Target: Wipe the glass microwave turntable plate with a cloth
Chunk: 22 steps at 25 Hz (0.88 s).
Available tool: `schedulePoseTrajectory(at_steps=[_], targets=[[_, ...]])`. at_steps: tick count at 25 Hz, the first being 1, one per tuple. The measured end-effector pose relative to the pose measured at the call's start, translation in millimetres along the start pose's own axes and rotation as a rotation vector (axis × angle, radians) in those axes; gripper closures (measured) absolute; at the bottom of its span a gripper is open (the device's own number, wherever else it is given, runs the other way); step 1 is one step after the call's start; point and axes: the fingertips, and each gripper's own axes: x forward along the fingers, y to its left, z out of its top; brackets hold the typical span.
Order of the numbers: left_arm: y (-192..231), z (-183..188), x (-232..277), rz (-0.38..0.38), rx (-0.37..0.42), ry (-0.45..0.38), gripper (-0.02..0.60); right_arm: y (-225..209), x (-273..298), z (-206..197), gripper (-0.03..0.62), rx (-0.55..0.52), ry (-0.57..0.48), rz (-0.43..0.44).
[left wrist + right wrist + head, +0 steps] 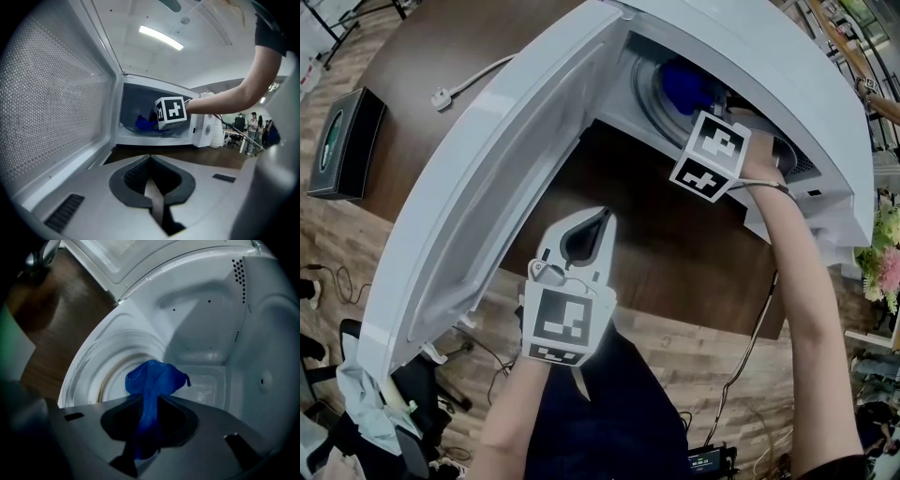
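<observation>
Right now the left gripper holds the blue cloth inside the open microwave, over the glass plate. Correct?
No. The right gripper holds the blue cloth inside the open microwave, over the glass plate; the right gripper view shows it between those jaws. The left gripper is outside, jaws together.

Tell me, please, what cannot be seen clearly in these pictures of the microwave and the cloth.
- Contact between blue cloth and glass plate: right gripper view, the bunched cloth and the right tool cover the spot.
- Most of the plate, head view: hidden by the marker cube and the microwave body.
- Plate, left gripper view: too small, partly behind the cube.
- Plate's near rim, right gripper view: cut off by the tool.
</observation>
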Motion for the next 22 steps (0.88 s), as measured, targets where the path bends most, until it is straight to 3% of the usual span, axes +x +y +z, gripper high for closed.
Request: schedulePoseTrajectory(at_steps=[11,22], targets=[[-3,-3,5,-0.013,0.009,0.014,0.577,16,6,-52,0.511,-0.104,0.254,0.098],[1,0,-2,-0.003,0.008,0.007,0.577,33,6,-91,0.517,-0.274,0.507,0.178]])
